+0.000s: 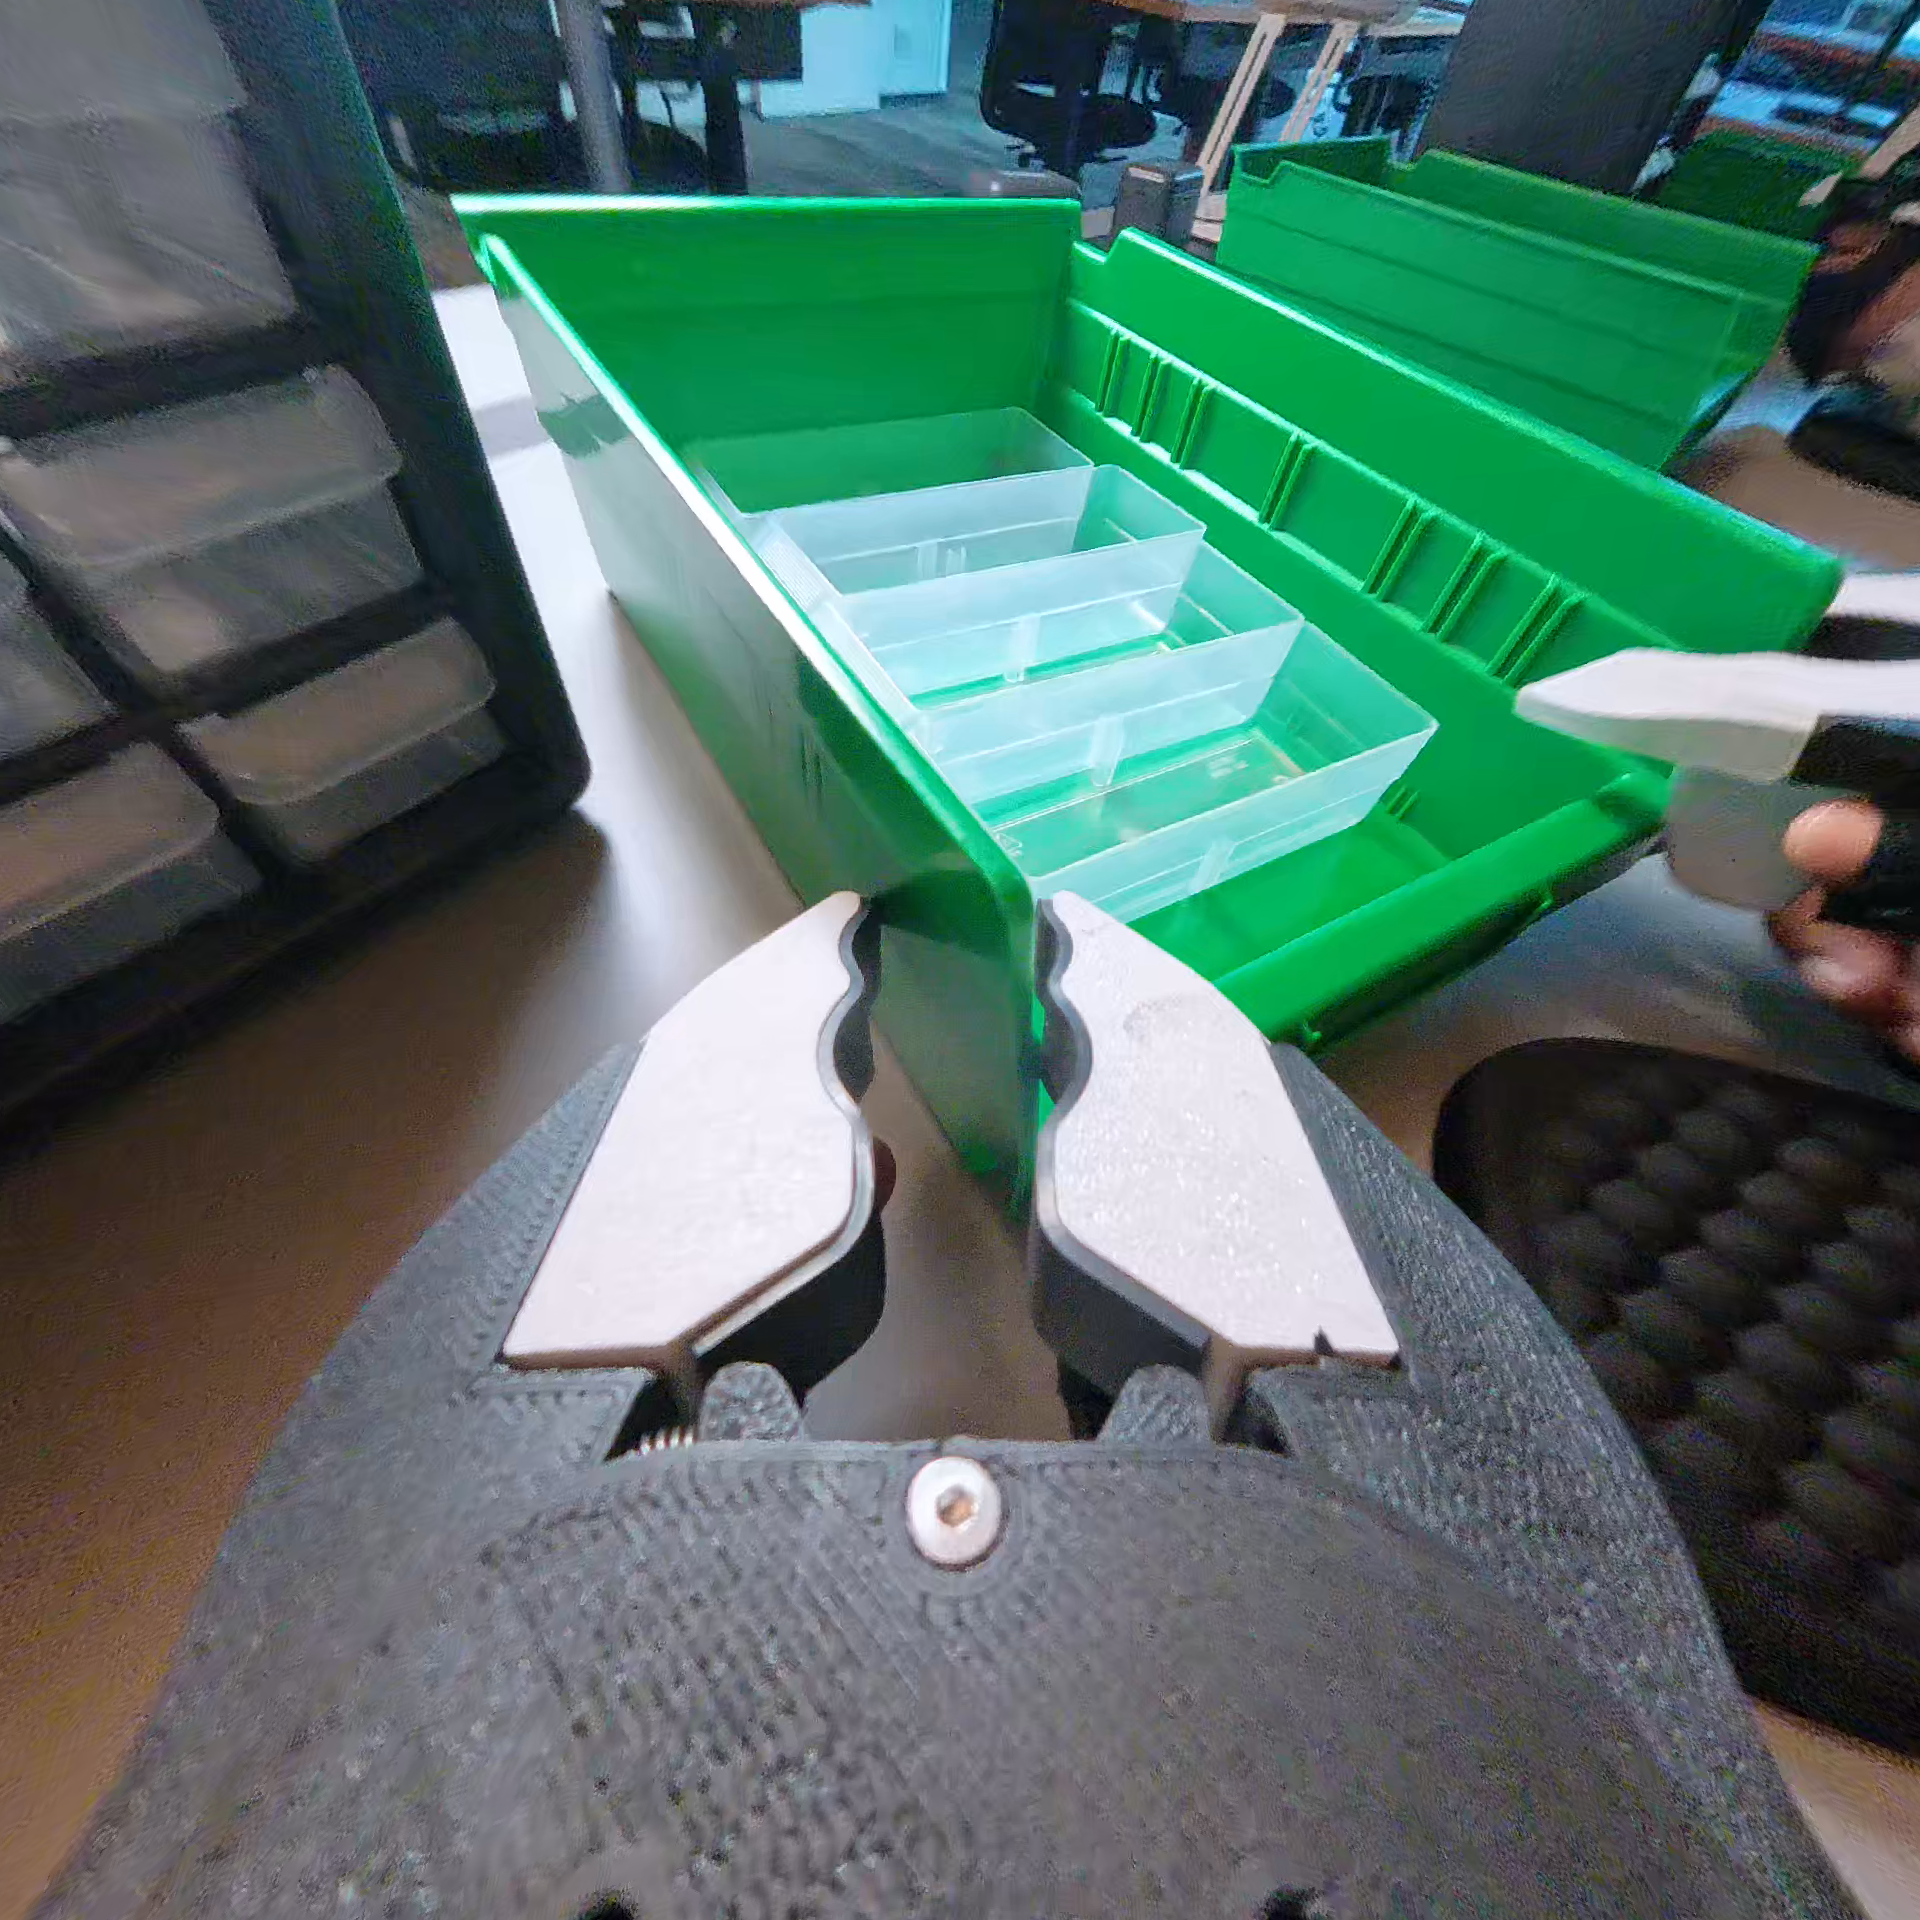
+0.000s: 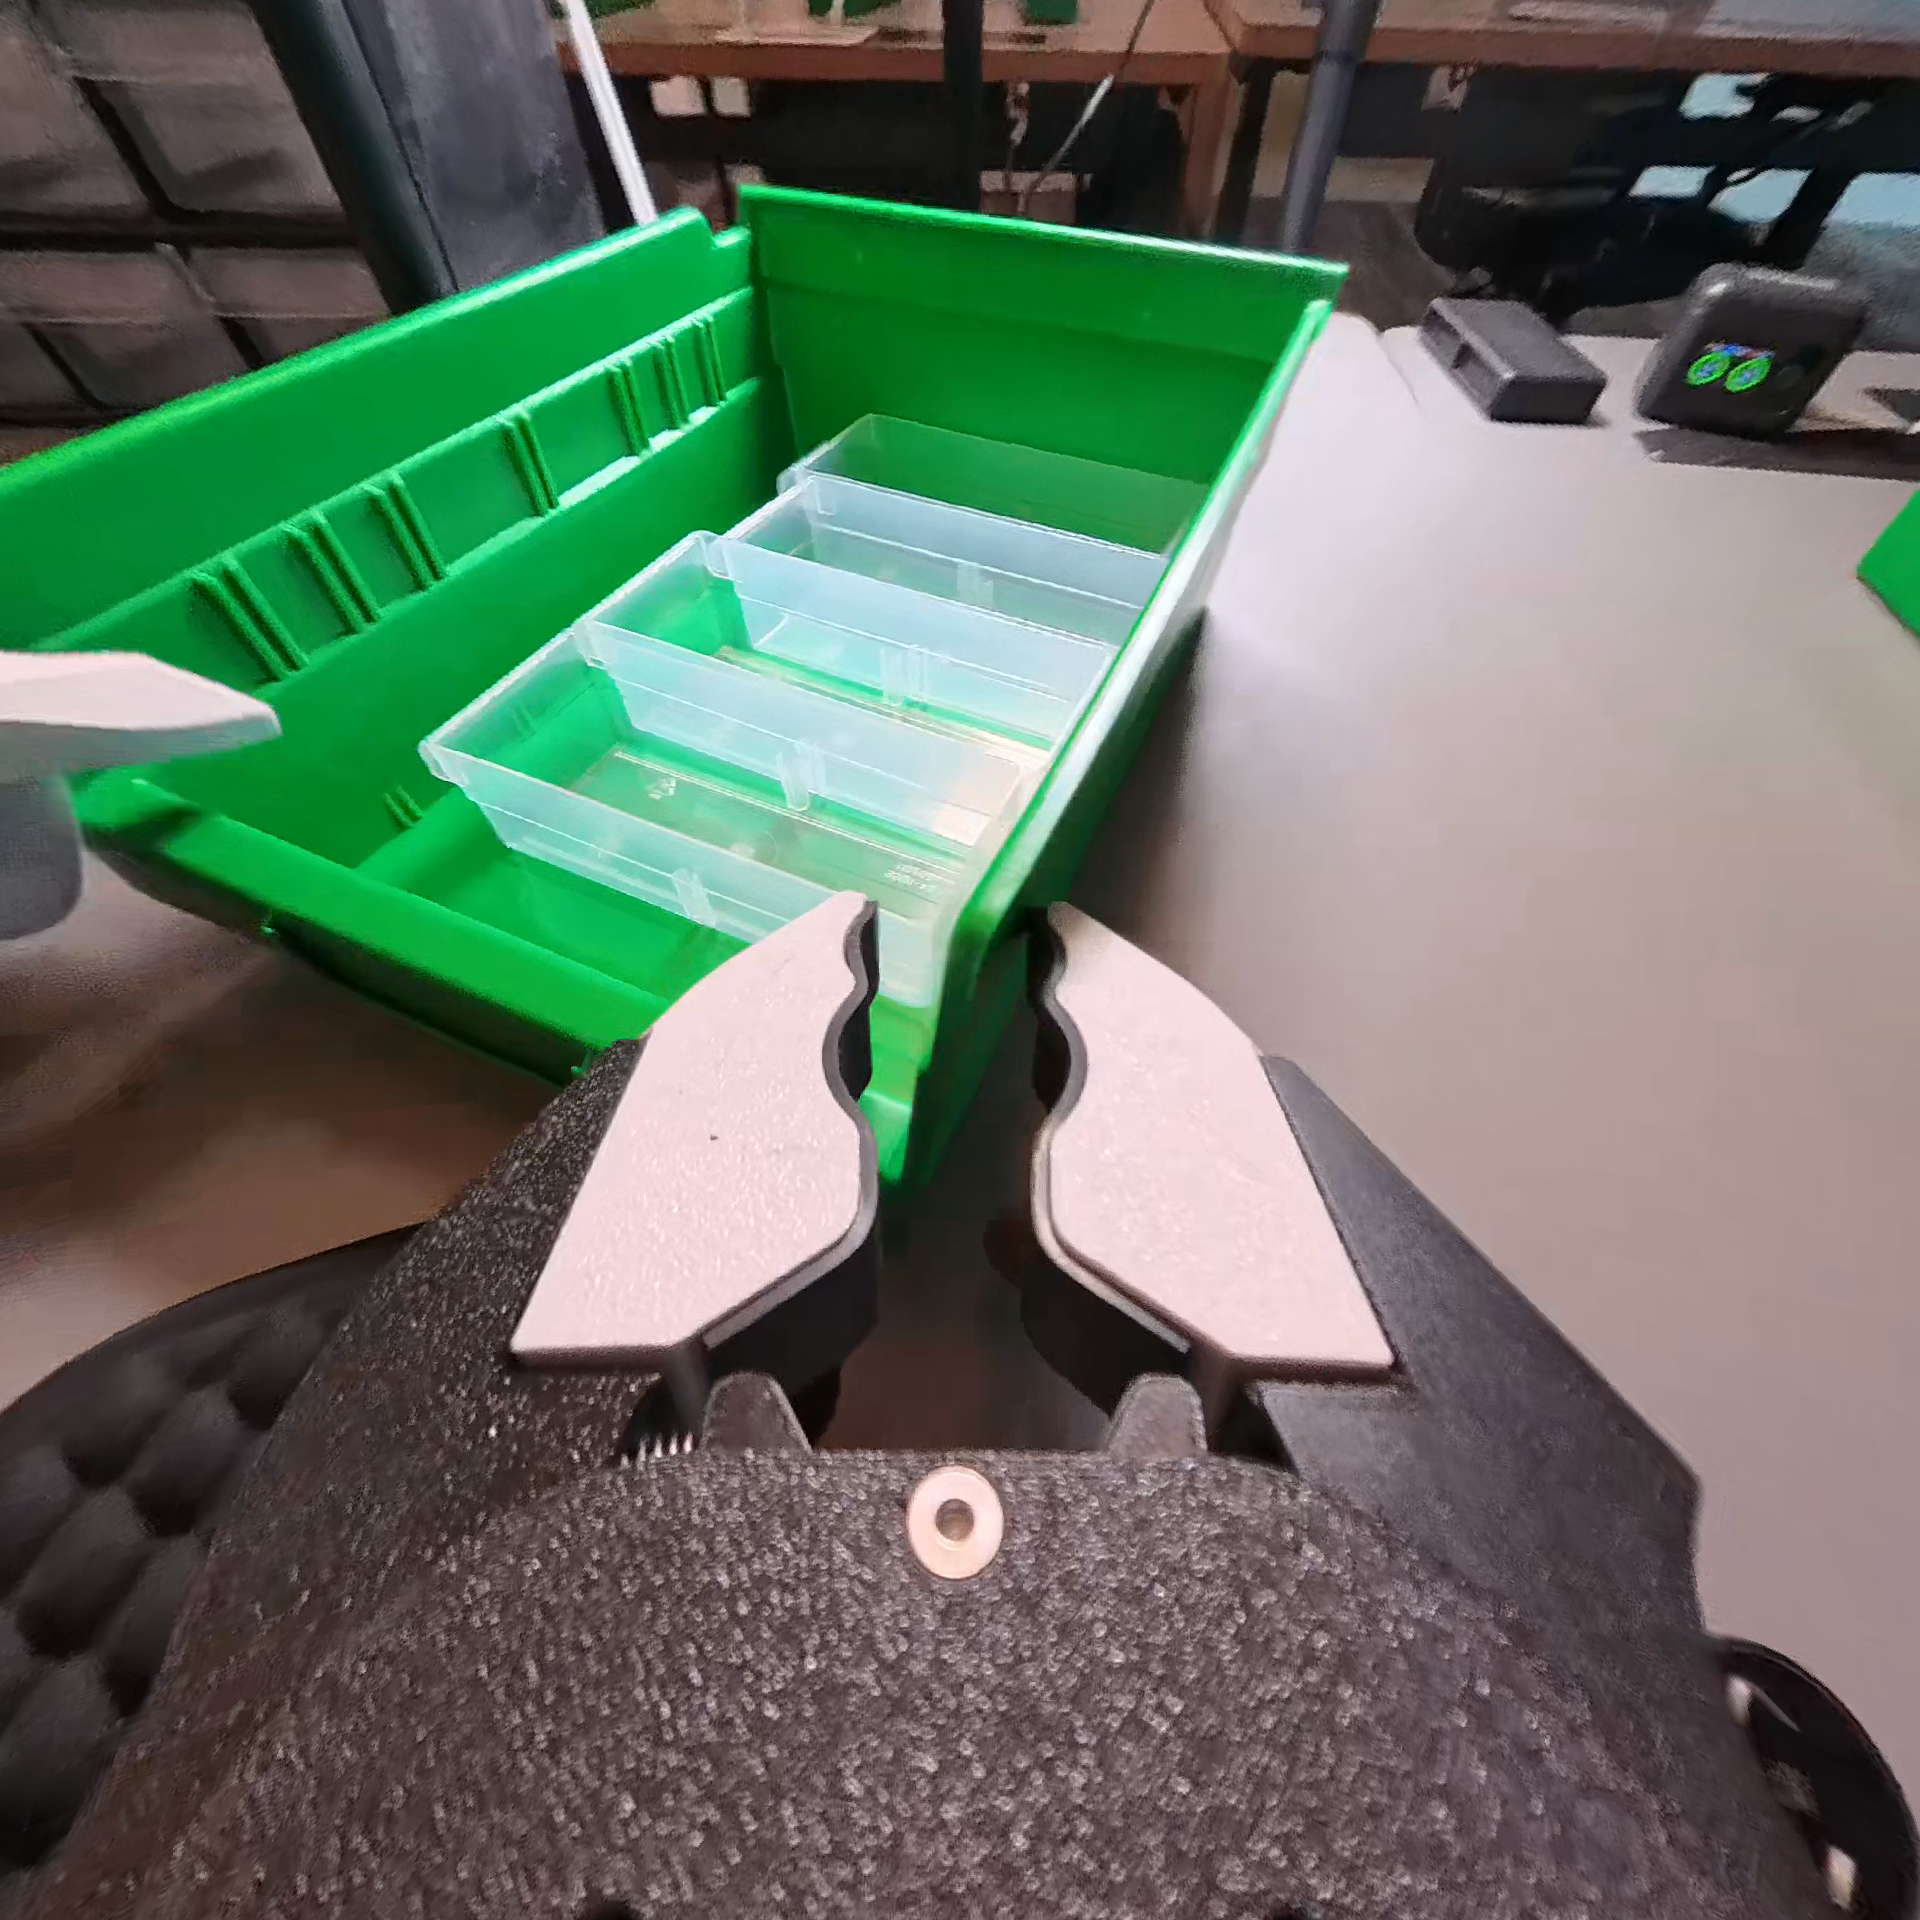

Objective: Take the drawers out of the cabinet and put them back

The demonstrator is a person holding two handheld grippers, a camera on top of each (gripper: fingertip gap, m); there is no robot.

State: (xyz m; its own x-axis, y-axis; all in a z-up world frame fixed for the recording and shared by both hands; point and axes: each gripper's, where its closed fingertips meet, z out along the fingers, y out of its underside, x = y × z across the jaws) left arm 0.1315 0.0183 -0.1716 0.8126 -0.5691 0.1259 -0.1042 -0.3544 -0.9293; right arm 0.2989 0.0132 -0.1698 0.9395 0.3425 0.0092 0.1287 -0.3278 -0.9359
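Observation:
A green bin [image 1: 779, 312] stands on the table and holds several clear plastic drawers [image 1: 1091, 644] lying in an overlapping row. My left gripper [image 1: 956, 914] straddles the bin's near left corner wall, jaws closed against it. My right gripper [image 2: 961, 914] straddles the near right wall of the bin [image 2: 987, 332] in the same way, beside the nearest clear drawer [image 2: 727, 831]. The black cabinet [image 1: 260, 623] with translucent drawers stands to the left of the bin and also shows in the right wrist view [image 2: 156, 208].
A second green bin [image 1: 1507, 281] stands behind on the right. A black dimpled foam pad [image 1: 1714, 1351] lies in front of the bin. Two small black devices [image 2: 1745, 353] sit at the table's far right. A hand [image 1: 1839, 904] holds the right gripper.

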